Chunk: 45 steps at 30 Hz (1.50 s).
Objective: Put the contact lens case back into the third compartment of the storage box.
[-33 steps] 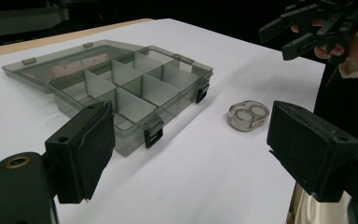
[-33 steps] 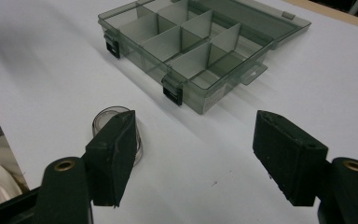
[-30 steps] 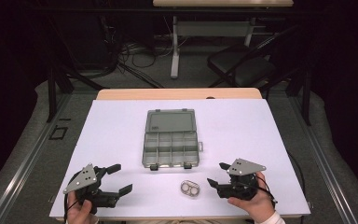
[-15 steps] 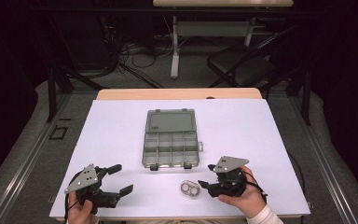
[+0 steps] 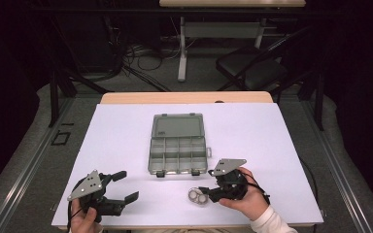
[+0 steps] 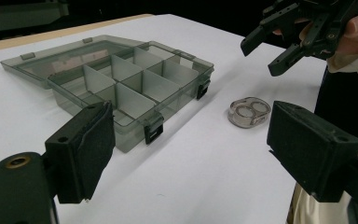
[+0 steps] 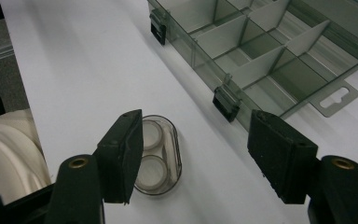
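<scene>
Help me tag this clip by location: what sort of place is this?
Probably a lab or recording studio, not a home: a white-topped table stands in a dark room, cables lie tangled on the floor beyond it, and a person holds a left gripper and a right gripper.

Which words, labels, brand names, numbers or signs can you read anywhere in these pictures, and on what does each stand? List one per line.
None: no readable text shows in any view.
Clear divider box: plain plastic, no label or number.
Small clear two-well case: no lettering that can be made out.
Right claw and left claw: black, unmarked.
</scene>
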Tool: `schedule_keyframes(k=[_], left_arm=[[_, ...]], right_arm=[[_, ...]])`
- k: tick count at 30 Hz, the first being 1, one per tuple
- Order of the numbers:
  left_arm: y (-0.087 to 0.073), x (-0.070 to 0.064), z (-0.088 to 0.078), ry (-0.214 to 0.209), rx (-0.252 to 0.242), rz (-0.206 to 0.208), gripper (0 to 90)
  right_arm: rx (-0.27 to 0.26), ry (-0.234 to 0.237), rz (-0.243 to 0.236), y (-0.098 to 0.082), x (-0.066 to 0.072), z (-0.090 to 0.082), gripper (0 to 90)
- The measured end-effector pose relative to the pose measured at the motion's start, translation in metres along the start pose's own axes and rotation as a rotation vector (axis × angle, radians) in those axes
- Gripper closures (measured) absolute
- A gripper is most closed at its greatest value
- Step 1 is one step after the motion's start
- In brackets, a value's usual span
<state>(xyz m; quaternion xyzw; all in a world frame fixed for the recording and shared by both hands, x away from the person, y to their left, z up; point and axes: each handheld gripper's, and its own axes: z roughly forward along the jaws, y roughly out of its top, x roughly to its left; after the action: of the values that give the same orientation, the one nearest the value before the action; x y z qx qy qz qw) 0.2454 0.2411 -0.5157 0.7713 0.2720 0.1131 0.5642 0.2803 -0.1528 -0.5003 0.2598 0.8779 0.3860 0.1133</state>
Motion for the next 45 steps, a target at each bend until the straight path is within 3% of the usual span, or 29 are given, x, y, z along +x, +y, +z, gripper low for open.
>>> schedule_keyframes(k=[12, 26, 31, 45], left_arm=[[0.0, 0.0, 0.0, -0.001, 0.001, 0.002, 15.8], [0.0, 0.0, 0.0, -0.003, 0.002, 0.003, 15.8], [0.0, 0.0, 0.0, -0.003, 0.002, 0.002, 15.7], [0.0, 0.0, 0.0, -0.005, 0.003, 0.0, 15.8]], right_arm=[[-0.013, 0.04, -0.009, 0.009, 0.007, 0.01, 40.5], [0.041, 0.043, -0.042, 0.007, 0.013, 0.014, 45.2], [0.061, 0.031, -0.059, 0.004, 0.015, 0.02, 44.8], [0.12, 0.061, -0.057, -0.004, 0.015, 0.033, 40.5]])
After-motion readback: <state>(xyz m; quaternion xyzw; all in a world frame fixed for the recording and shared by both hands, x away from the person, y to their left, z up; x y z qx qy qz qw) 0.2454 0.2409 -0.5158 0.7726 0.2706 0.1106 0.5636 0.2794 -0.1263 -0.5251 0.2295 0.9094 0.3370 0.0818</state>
